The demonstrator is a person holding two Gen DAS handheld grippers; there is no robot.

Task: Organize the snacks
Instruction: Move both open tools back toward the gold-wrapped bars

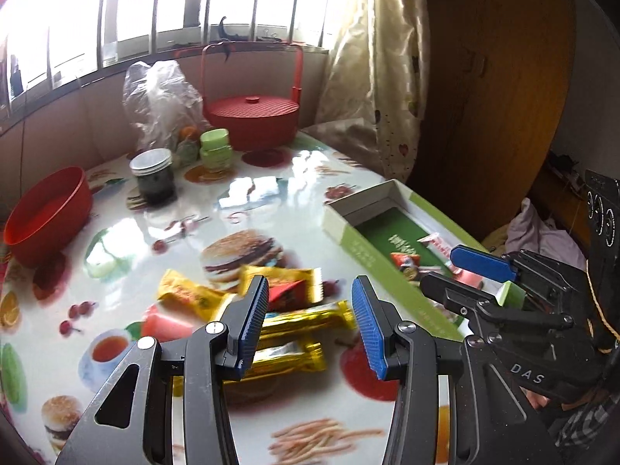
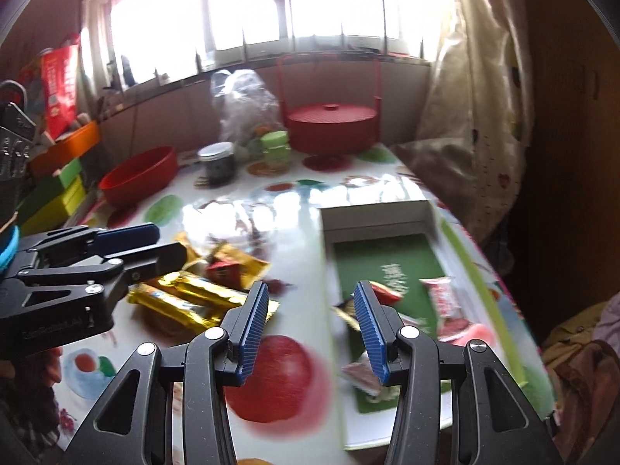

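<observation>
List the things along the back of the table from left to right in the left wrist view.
Red plastic bowl → dark glass jar with a metal lid → stacked pale green tubs → round red lidded basket with a tall handle → open green-and-white cardboard box.

Cluttered table beneath a barred window

A lidded red basket [image 1: 251,116], red bowl [image 1: 48,215], dark jar [image 1: 153,173], green tub [image 1: 215,148] and clear plastic bag [image 1: 159,99] crowd the far end of the fruit-print tablecloth [image 1: 271,190]; a patterned curtain [image 1: 387,58] hangs right.
</observation>
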